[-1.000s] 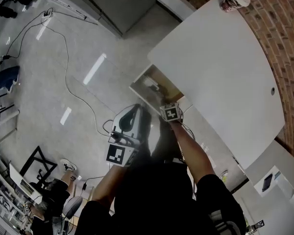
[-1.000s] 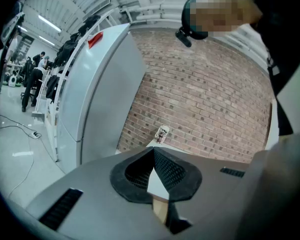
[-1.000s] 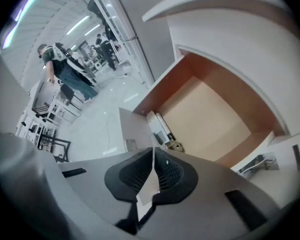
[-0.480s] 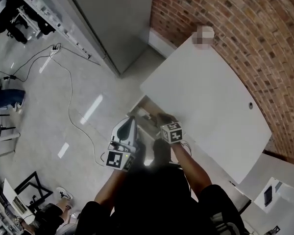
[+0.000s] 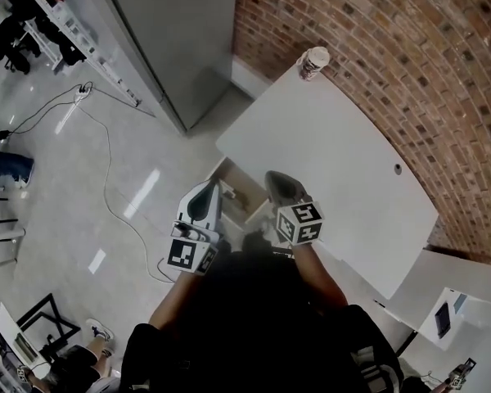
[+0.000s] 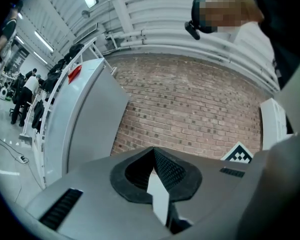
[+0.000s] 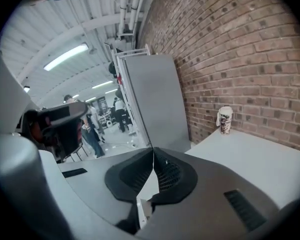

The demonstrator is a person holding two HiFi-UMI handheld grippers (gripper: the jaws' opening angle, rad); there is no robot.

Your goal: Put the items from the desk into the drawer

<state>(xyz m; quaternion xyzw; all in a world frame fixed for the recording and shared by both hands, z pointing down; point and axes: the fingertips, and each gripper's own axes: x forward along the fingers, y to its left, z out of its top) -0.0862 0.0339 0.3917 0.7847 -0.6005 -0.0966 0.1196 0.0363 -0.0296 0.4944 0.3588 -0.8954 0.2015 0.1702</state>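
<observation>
My left tool (image 5: 203, 196) and just-closing right tool (image 5: 282, 182) are pressed together, empty. A cup (image 5: 313, 61) stands at one o'clock on the tabletop (image 5: 335, 166).

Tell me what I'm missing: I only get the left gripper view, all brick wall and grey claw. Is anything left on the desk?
Observer: Yes. In the head view a paper cup stands at the far corner of the white desk, close to the brick wall.
Operator: Where would it go?
Observer: Into the drawer, which stands open below the desk's edge nearest the person.
Operator: Is the other claw carrying something?
Observer: No. The right claw has just been closing, and its jaws meet with nothing between them.
</observation>
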